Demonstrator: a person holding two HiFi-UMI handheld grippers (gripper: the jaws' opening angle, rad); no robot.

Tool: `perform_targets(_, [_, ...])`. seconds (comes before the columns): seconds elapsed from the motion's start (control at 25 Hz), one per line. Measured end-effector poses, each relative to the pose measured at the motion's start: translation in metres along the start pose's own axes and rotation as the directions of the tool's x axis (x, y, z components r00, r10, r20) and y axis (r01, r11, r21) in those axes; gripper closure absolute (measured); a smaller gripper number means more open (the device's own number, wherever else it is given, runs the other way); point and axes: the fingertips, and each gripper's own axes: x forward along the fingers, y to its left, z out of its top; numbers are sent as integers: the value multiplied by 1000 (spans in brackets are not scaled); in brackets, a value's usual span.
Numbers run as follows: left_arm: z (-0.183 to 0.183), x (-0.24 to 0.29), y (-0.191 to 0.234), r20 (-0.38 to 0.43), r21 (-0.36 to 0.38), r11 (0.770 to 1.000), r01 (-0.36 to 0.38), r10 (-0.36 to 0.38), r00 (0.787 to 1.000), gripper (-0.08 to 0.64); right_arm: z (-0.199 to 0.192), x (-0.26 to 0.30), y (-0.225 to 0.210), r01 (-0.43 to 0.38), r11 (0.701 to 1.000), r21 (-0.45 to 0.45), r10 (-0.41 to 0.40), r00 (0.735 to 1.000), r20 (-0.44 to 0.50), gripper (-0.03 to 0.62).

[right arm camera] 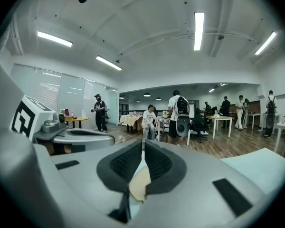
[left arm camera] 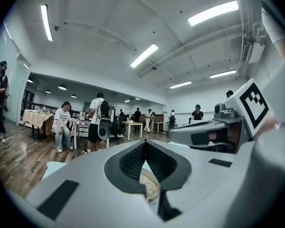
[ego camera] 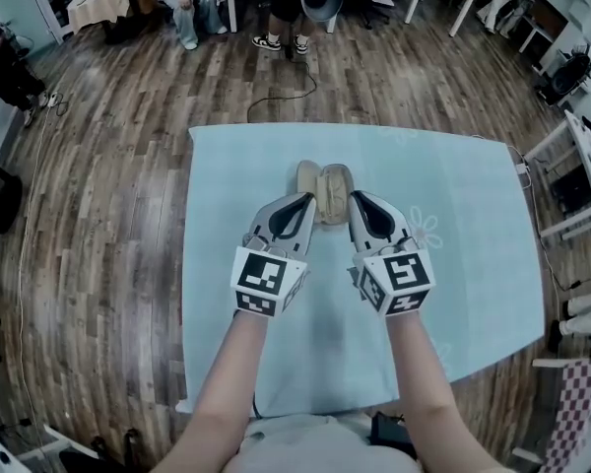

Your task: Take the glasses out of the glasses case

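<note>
Both claws are closed and empty. The left claw has its jaws meeting at the tips with nothing pinched between them, and the right claw is the same. The glasses case lies open on the pale blue tabletop, just ahead of both tips and partly between them. Each gripper view shows its beige shell through the gap below the closed jaws. The glasses cannot be made out inside the case from here.

The main risk is that neither claw can take hold of anything while shut. If either one pushes forward as it is, it will probably shove the light case away across the cloth, or tip a half closed. The two claws are also close beside each other, so opening both at once could knock them together. If only one claw grips, the whole case may lift along with the glasses. A blind pinch on the lenses or a thin arm could scratch or bend them.
</note>
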Motion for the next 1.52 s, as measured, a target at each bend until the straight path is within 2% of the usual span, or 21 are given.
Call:
perform_targets(0.4, [-40,15,9,-75,-52,999,-17,13,997,552,-69,53,-31,34,998,50,-24,983,-183,577])
perform_targets(0.52, [-50,20,11,-91,-63,998,-20,14,996,552,-82,63,-36,33,998,52,-21,978,-208,517])
perform_targets(0.88, [-75,25,24,-125,-96,994,-45,33,992,552,-118,98,-38,25,999,47,-11,960,-279,506])
perform_targets(1.2, [-87,34,30,-136,-127,991,-44,27,990,552,-155,119,-48,70,994,79,-33,918,-396,506])
perform_targets(1.4, [-94,38,28,-146,-126,991,-33,14,989,552,-165,124,-50,69,996,63,-33,896,-443,500])
perform_targets(1.52, [-96,41,29,-148,-137,990,-32,12,989,552,-174,127,-53,79,995,55,-42,872,-487,491])
